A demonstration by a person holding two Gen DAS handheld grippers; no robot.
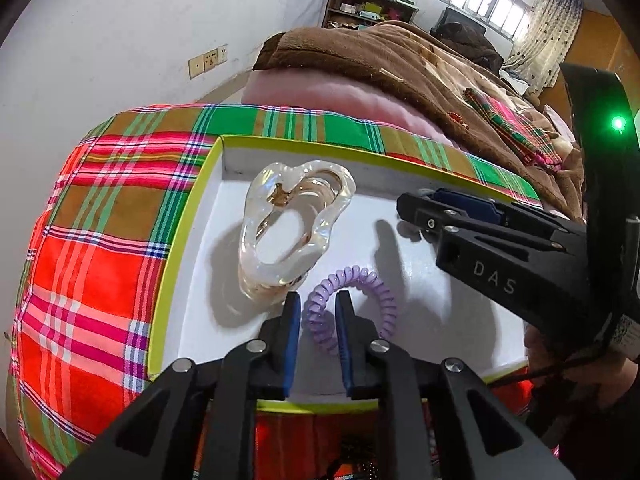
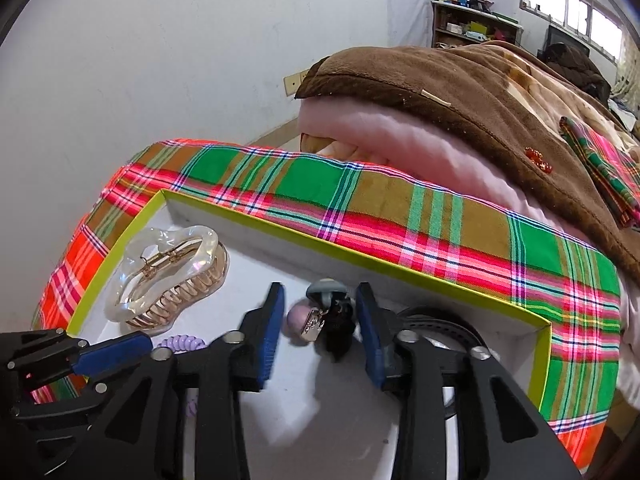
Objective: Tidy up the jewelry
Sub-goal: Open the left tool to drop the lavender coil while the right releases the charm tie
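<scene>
A shallow white box with a yellow-green rim point(image 1: 188, 216) point(image 2: 400, 270) lies on a plaid cloth. A clear hair claw point(image 1: 288, 224) point(image 2: 168, 276) rests in its far left part. A purple spiral hair tie point(image 1: 352, 304) point(image 2: 182, 343) lies in the box. My left gripper point(image 1: 317, 305) is open, its blue pads on either side of one part of the tie's coil. My right gripper point(image 2: 320, 295) is open above a black hair tie with a grey and a lilac bead and a metal tag point(image 2: 324, 316). The right gripper also shows in the left wrist view point(image 1: 424, 204).
The plaid cloth point(image 1: 92, 264) point(image 2: 440, 216) covers the bed edge. Folded pink and brown blankets point(image 1: 360, 60) point(image 2: 460, 104) lie behind the box. A black round object point(image 2: 444, 326) sits in the box's right corner. A shelf point(image 1: 360, 4) stands by the far wall.
</scene>
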